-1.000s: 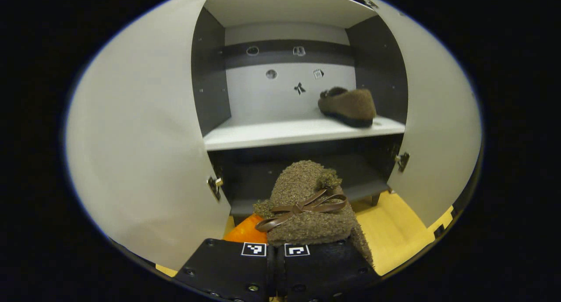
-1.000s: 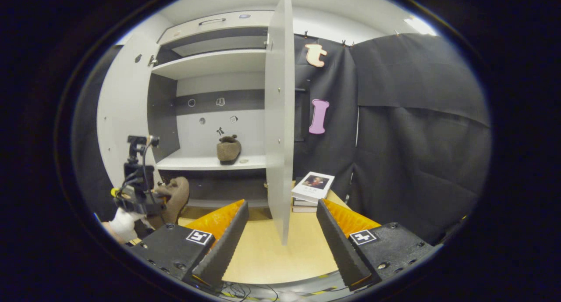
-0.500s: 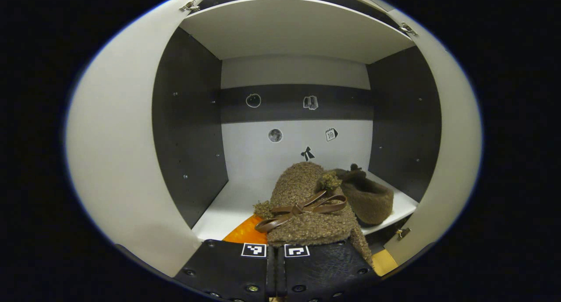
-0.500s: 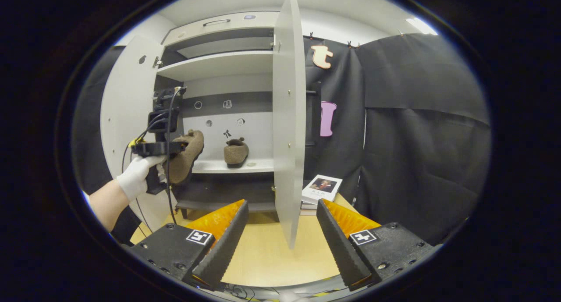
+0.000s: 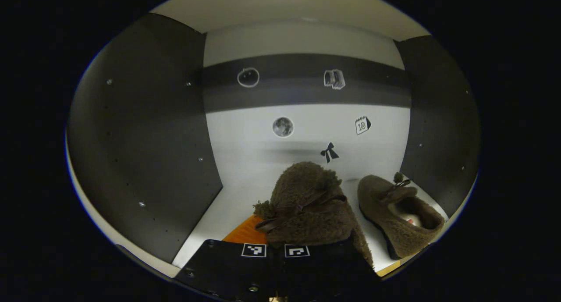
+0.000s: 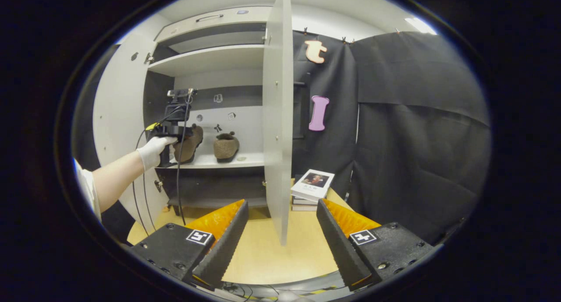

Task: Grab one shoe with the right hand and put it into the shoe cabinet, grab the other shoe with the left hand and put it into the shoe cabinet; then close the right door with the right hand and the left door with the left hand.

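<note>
Two fuzzy brown slip-on shoes, two white cabinet doors, two grippers. In the right gripper view, far left, the open white left door (image 6: 115,118) of the white-and-dark-grey shoe cabinet (image 6: 210,61); next a white-gloved hand (image 6: 153,151) holding the left gripper (image 6: 182,133) with trailing cables at the middle shelf, clamped on the held fuzzy brown shoe with a ribbon bow (image 6: 189,143), which sits over the white shelf board (image 6: 228,161). Just right of it, apart, the second fuzzy brown shoe (image 6: 226,146) rests on the same shelf. Then the open white right door (image 6: 277,118), edge-on, blocking the cabinet's right side; beside it a small stack of books with a white cover on top (image 6: 312,186) on the light wooden floor panel (image 6: 271,254). The right gripper (image 6: 281,236) has its fingers spread wide, nothing between them. The left gripper view looks inside the compartment: dark side wall (image 5: 144,161), five small stickers on the back panel (image 5: 307,118), the left gripper (image 5: 276,245) pressed shut on the held shoe (image 5: 307,205) at its heel end, toe pointing to the back, hiding part of the shelf (image 5: 228,205); whether the sole touches the shelf cannot be told. The second shoe (image 5: 396,214) lies to its right, opening visible.
</note>
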Tool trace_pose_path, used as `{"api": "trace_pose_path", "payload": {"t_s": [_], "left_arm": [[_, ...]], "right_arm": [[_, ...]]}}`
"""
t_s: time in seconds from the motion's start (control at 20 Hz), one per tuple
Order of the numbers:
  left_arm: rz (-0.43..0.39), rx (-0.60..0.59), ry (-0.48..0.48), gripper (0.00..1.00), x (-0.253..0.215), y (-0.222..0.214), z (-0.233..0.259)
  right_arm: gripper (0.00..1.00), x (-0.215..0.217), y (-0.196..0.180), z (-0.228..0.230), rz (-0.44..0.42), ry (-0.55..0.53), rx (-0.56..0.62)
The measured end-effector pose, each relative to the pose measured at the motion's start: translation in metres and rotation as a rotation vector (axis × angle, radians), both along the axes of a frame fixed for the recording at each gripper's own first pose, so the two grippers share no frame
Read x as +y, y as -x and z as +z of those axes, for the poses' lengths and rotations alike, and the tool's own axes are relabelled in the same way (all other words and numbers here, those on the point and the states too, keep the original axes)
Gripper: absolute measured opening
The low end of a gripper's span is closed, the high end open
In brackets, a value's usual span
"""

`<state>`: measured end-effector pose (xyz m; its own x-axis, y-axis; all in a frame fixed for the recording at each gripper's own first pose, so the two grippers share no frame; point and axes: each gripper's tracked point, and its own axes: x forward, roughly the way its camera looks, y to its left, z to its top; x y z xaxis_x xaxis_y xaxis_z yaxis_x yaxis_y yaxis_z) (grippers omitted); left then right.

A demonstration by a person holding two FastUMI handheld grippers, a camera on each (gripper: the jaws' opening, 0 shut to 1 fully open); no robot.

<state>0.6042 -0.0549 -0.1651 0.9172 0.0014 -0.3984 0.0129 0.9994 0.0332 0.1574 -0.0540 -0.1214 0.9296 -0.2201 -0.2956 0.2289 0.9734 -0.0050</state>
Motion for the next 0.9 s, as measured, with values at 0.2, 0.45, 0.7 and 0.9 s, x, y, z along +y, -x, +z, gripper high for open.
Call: {"api": "trace_pose_path", "payload": {"t_s": [0.2, 0.45, 0.7, 0.9], "left_arm": [[0.007, 0.123, -0.017, 0.01, -0.001, -0.010, -0.029], [-0.031, 0.193, -0.056, 0.09, -0.006, -0.009, -0.033], [-0.068, 0.197, -0.046, 0.18, -0.011, -0.002, -0.030], [-0.122, 0.134, -0.065, 0.33, -0.012, 0.006, -0.011]], "right_arm": [[0.99, -0.005, 0.001, -0.003, -0.013, -0.001, 0.011], [0.99, -0.005, 0.001, -0.007, -0.007, -0.023, 0.021], [0.99, -0.003, 0.002, -0.008, 0.003, -0.028, 0.018], [0.99, -0.003, 0.003, -0.007, 0.004, -0.033, 0.015]]}}
